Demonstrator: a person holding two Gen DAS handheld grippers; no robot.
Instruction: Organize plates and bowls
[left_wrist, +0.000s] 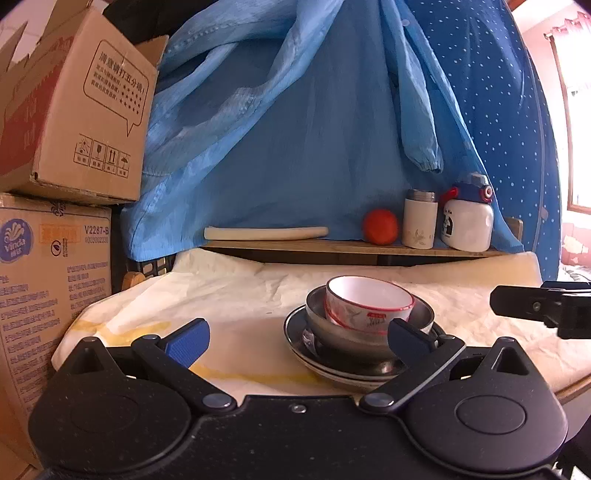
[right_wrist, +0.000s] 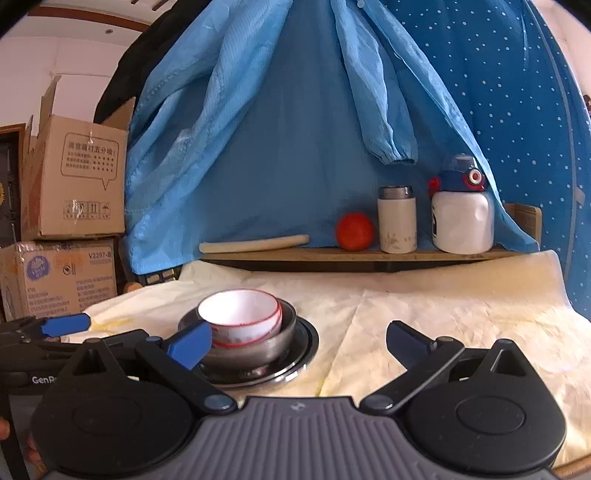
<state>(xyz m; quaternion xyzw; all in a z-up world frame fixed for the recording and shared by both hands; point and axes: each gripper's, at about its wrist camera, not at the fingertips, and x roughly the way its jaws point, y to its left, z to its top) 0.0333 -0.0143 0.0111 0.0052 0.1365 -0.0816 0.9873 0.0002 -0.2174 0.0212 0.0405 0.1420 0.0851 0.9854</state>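
Observation:
A white bowl with a red rim (left_wrist: 369, 302) (right_wrist: 240, 314) sits tilted inside a steel bowl (left_wrist: 373, 336) (right_wrist: 258, 349), which rests on stacked steel plates (left_wrist: 332, 365) (right_wrist: 295, 365) on the cream cloth. My left gripper (left_wrist: 297, 341) is open and empty, its right finger in front of the stack's near side. My right gripper (right_wrist: 299, 345) is open and empty, its left finger in front of the bowls; it also shows at the right edge of the left wrist view (left_wrist: 546, 306). The left gripper's blue finger shows at the left of the right wrist view (right_wrist: 66, 325).
A wooden shelf (left_wrist: 351, 247) at the back holds a pale rolled stick (left_wrist: 266, 232), an orange ball (left_wrist: 380, 226), a white flask (left_wrist: 419, 223) and a white bottle with a blue cap (left_wrist: 467, 218). Cardboard boxes (left_wrist: 66, 122) stand left. A blue garment (left_wrist: 295, 110) hangs behind.

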